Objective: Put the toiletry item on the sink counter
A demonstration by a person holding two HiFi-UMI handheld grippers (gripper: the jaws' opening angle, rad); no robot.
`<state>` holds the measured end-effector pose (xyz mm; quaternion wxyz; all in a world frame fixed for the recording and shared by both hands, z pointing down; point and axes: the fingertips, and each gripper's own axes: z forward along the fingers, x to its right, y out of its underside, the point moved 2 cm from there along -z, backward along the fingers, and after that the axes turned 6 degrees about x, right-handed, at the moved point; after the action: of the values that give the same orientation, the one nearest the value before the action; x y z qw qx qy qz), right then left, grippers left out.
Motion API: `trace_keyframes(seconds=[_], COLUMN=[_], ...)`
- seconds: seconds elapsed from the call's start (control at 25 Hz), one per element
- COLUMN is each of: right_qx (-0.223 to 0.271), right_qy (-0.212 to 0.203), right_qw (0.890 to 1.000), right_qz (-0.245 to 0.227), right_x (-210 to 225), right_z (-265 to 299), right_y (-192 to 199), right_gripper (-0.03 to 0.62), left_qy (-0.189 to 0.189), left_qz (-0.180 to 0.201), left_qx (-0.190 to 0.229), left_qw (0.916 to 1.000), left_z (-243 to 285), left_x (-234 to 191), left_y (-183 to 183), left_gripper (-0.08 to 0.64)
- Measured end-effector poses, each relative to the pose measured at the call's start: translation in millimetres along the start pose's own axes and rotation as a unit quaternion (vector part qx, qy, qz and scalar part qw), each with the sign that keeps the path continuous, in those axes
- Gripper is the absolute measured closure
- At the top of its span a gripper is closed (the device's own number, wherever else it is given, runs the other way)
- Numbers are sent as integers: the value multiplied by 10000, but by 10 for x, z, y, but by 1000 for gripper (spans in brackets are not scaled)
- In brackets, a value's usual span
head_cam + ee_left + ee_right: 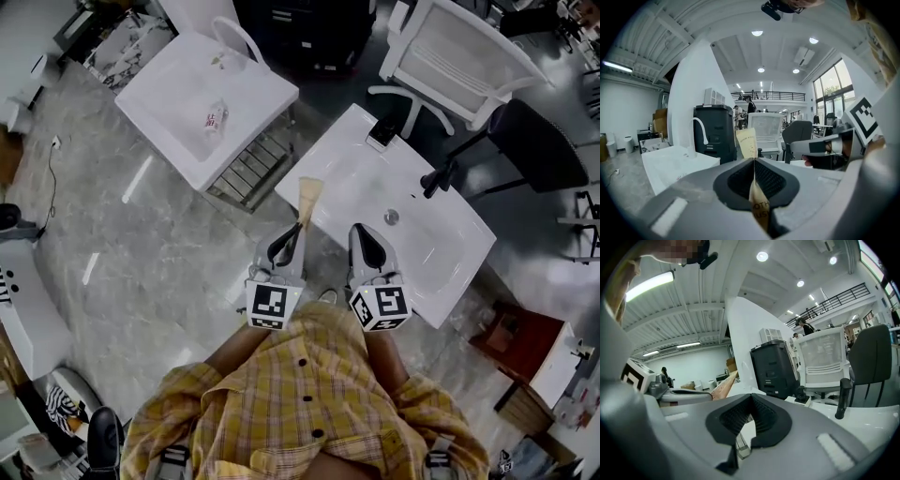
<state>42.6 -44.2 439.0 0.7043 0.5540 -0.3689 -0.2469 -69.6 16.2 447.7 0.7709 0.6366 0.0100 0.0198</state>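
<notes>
We count two tools: the left hand-held gripper point(298, 230) and the right hand-held gripper point(364, 232). One tan tube point(309, 192). Two sinks: the near sink point(441, 253) ahead of them, the far sink point(169, 94) ahead-left. Two faucets: a black faucet point(439, 178), a white faucet point(239, 37). Two chairs: a white chair point(459, 56), a black chair point(539, 141).

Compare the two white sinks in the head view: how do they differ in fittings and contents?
The left sink has a white faucet; the right sink has a black faucet. A small packet lies in the left sink's basin; the right sink's basin shows only its drain. Both are white and rectangular.
</notes>
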Motion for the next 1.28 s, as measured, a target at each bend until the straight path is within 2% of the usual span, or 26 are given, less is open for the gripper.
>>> trace_keyframes(seconds=[0.56,1.0,1.28], right_qx=[-11,-55,-93], right_qy=[969,1627,1951], right_qw=[9951,9864,9803], right_qz=[189,237,282], right_x=[356,416,392], right_z=[680,843,831], right_y=[17,150,261], right_gripper=[594,594,594], left_qy=[955,1561,1809], left_qz=[115,125,145], left_qx=[-294,-572,-775], left_qw=[9949,9860,9803], left_z=[957,1296,1474], left_x=[-455,-601,-638], left_y=[23,186,346], left_gripper=[557,557,557])
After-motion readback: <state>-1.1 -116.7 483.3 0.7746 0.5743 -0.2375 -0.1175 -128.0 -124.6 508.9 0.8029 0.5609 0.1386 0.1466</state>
